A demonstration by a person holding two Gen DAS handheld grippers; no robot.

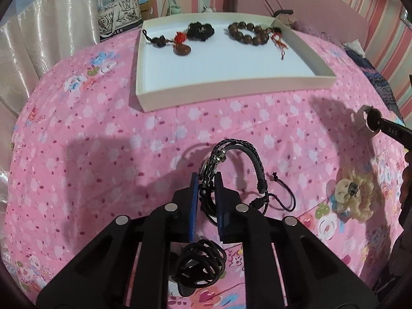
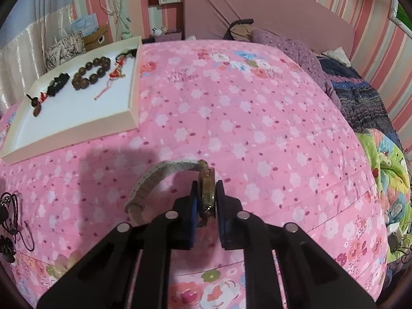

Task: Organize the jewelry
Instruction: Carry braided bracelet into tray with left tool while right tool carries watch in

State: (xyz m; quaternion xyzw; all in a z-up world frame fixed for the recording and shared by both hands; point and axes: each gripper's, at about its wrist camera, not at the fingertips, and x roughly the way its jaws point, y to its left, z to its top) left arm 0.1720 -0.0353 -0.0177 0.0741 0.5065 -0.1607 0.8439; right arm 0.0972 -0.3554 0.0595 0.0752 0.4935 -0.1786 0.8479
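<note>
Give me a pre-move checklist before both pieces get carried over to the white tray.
1. Left gripper shut on the black braided bracelet: ok.
2. Right gripper shut on the watch by its case: ok.
3. Bracelet's loose cord free of the bedspread: cannot tell.
4. Bare floor in the white tray in front of the wooden bead bracelet: ok.
5. Path over the bedspread to the tray free of objects: ok.
6. Watch strap hanging free: cannot tell.
</note>
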